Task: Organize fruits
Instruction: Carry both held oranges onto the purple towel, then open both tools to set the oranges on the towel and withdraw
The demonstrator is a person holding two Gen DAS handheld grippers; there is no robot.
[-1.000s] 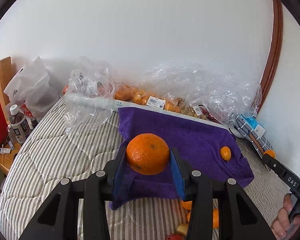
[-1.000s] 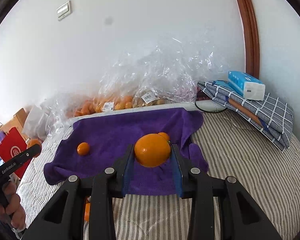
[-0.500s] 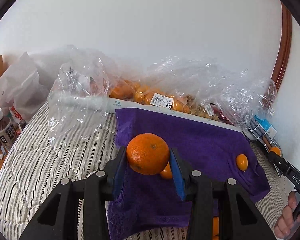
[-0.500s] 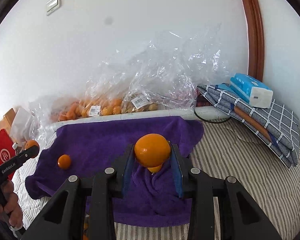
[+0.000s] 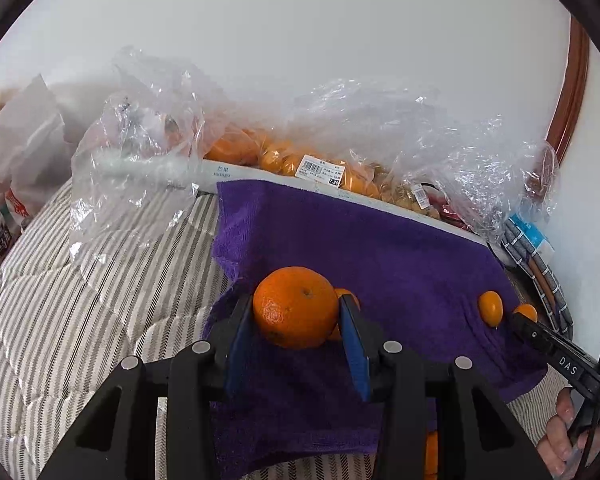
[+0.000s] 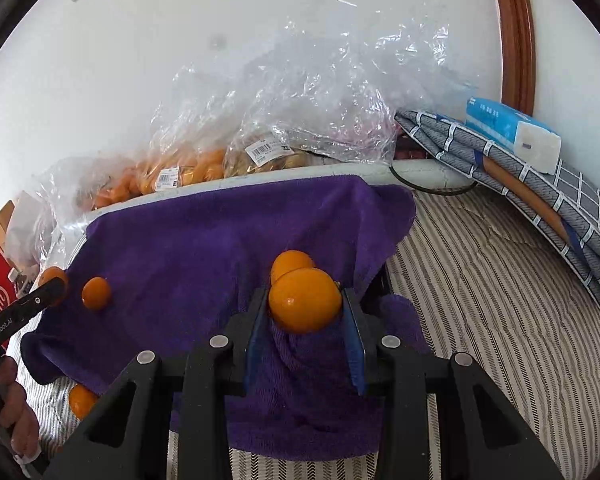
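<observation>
Covering the centre of both frames, a purple towel (image 5: 400,248) is spread on a striped quilt (image 5: 80,280). A dimpled orange (image 5: 296,307) is clamped by the narrowly parted left gripper (image 5: 296,320) at lower centre. A smoother orange (image 6: 305,300) is pinched by the right gripper (image 6: 305,314), while a kumquat (image 6: 96,293) is left at the towel's left.

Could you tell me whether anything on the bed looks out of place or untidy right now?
Yes. The purple towel lies rumpled, its near edge bunched under the right gripper. One small orange sits off the towel on the striped quilt, apart from the fruit on it. Crumpled plastic bags sprawl along the wall.
</observation>
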